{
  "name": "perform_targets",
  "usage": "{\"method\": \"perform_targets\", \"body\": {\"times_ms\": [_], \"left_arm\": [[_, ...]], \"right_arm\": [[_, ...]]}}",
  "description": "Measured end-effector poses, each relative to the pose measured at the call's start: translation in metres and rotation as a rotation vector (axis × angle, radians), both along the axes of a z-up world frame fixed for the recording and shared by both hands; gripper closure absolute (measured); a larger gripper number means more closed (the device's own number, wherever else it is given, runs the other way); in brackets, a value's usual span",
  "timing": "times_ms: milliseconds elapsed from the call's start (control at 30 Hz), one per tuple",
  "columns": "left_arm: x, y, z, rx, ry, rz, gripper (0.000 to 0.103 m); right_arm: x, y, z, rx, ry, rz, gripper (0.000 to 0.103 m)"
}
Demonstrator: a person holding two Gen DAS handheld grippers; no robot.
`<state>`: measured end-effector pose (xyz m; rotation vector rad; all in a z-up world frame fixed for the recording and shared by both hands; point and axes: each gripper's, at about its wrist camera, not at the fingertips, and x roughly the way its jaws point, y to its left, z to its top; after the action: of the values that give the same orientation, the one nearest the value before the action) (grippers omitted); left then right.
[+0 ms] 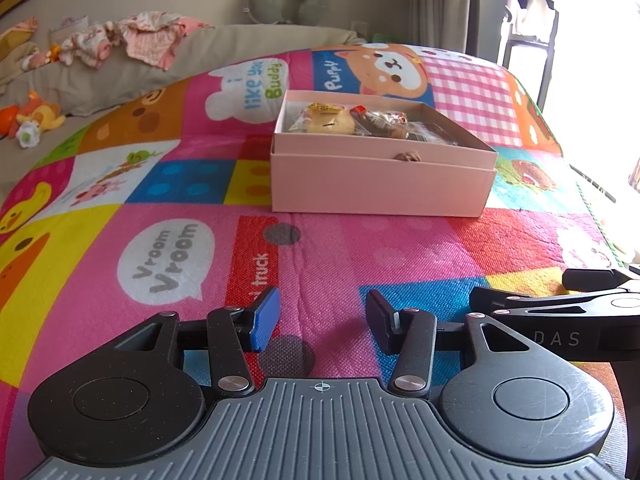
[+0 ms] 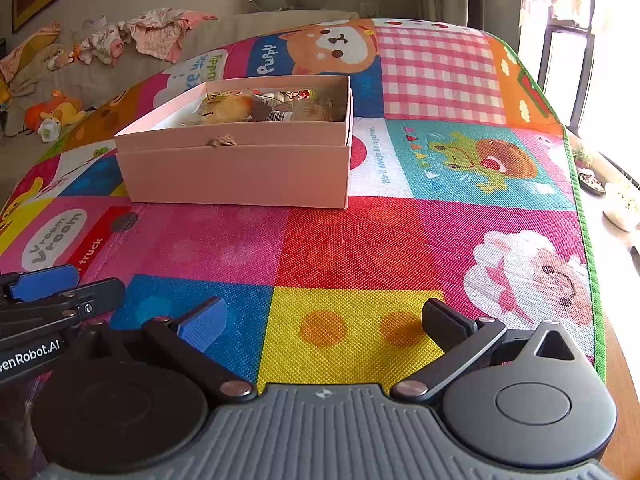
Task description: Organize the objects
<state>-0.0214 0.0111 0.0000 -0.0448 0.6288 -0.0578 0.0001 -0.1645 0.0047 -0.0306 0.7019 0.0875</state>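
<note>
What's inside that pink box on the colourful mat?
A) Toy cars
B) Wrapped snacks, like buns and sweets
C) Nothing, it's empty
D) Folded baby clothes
B: the open pink box holds what look like wrapped snacks, including a bun-like one in clear plastic, seen from both claw cameras; the clothes lie far behind, off the mat.

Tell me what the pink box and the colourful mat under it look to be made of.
Pink box: likely matte paperboard, going by its thin straight walls, crisp folded edges and lack of shine.
Mat: apparently woven plastic or a textured printed sheet; a fine grid weave shows across the cartoon prints, with a stitched green border at the edge. Exact material unclear.
</note>
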Motion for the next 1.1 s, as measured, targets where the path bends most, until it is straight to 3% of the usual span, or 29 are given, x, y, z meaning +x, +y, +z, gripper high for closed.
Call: {"method": "perform_targets", "body": {"times_ms": [1100], "left_arm": [[0.0000, 0.0036, 0.0001, -0.026, -0.002, -0.003, 0.049]], "right_arm": [[0.0000, 0.0004, 0.0000, 0.001, 0.000, 0.000, 0.000]]}}
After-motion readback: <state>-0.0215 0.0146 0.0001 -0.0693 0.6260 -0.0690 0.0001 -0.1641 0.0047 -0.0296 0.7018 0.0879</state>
